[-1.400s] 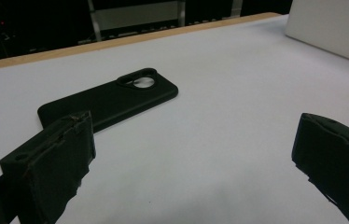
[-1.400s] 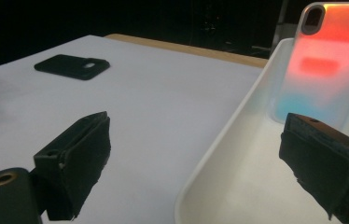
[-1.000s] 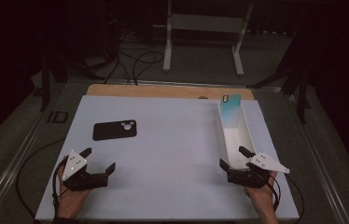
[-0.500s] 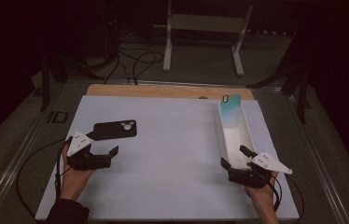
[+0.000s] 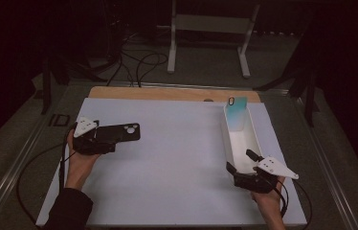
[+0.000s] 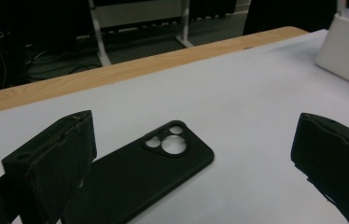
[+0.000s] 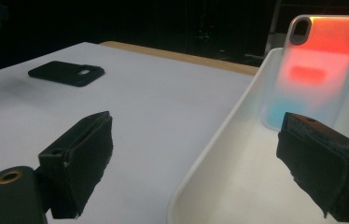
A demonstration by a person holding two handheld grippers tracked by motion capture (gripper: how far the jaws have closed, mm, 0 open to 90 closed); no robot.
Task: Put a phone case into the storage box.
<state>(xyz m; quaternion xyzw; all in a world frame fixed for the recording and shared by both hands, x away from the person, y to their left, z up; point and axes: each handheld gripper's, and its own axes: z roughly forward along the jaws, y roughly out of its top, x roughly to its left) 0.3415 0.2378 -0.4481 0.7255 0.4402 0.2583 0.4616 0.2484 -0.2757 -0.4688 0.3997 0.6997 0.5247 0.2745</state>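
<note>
High view: two phone cases (image 5: 118, 133), one tray (image 5: 256, 141)

Matt black phone case (image 6: 140, 179), glossy white tray (image 7: 219, 186)

No legible txt anywhere.

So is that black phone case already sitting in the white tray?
No, the black case lies flat on the table by the left tool, far from the tray.
</note>
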